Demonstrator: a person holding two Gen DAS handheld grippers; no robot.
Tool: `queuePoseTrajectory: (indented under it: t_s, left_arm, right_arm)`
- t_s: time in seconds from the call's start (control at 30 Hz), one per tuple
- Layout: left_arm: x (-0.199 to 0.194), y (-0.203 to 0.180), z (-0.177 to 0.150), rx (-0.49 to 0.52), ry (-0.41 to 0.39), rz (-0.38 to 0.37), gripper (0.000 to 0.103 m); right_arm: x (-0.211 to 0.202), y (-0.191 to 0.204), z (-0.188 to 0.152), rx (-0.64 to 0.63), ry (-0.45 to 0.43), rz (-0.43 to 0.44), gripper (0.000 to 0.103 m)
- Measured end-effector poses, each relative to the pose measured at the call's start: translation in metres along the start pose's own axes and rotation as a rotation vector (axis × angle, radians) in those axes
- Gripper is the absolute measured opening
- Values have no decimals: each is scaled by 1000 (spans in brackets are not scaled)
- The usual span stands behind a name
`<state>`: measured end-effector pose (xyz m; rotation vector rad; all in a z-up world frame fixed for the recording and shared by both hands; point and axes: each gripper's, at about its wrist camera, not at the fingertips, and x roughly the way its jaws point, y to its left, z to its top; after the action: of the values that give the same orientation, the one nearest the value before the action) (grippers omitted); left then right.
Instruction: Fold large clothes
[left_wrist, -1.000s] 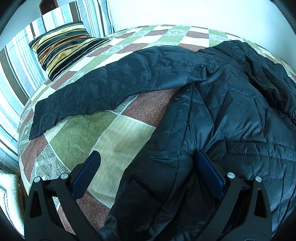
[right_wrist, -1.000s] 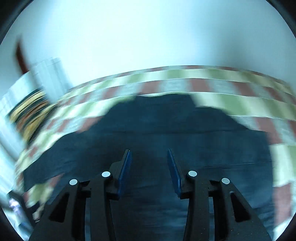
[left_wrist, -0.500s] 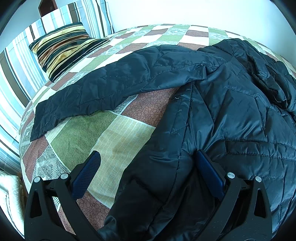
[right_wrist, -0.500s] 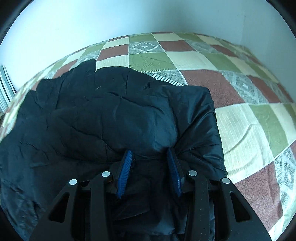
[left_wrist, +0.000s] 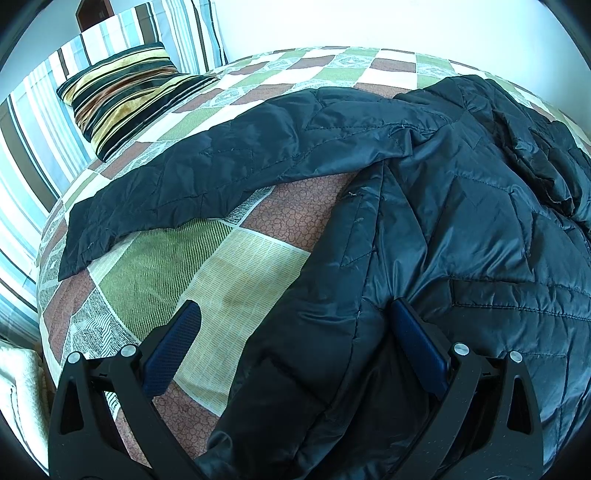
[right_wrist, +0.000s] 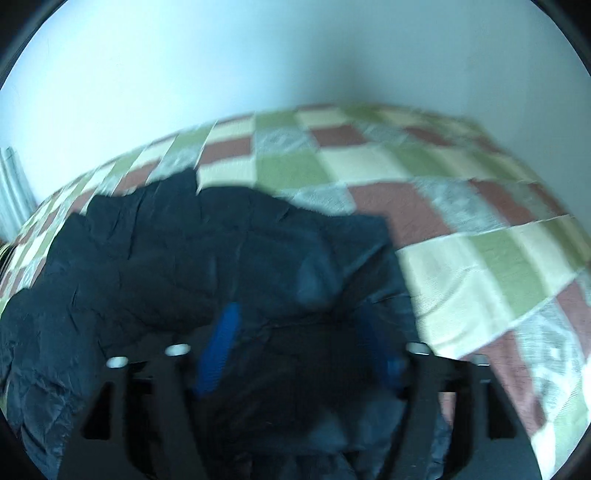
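The jacket lies spread on the bed, one sleeve running long toward the pillow, up-left of the left claw. That claw gapes wide over the jacket's hem, gripping nothing. The right claw is opening with jacket cloth loose between its pads, so the left is the nearer to the sleeve.

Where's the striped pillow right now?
In the left wrist view the striped pillow lies at the upper left, at the head of the bed against the striped headboard, beyond the black jacket's outstretched sleeve.
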<state>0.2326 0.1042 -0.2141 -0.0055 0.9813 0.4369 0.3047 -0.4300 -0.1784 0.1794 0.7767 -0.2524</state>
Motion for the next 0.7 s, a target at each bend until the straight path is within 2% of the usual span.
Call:
queuePoseTrajectory:
  t_s: [0.1,0.3,0.5,0.6,0.7]
  left_arm:
    - [0,0,0,-1,-1,0,101]
    - [0,0,1,1,-5,2,101]
    - [-19,9,2,16,-35,-29,101]
    - [-37,26,3,-6,-85,-53,101]
    - [-46,50,5,-27,-121,-41,101]
  right_arm:
    - [-11,-6,-1,-10,-28,-74,76]
    - [13,-11,-15,-36,83,-147,84]
    - [25,-13,-27,-27,110,-150,88]
    - [29,-18,-28,-1,126,-138,92]
    - [30,-19,-28,9,132,-141,95]
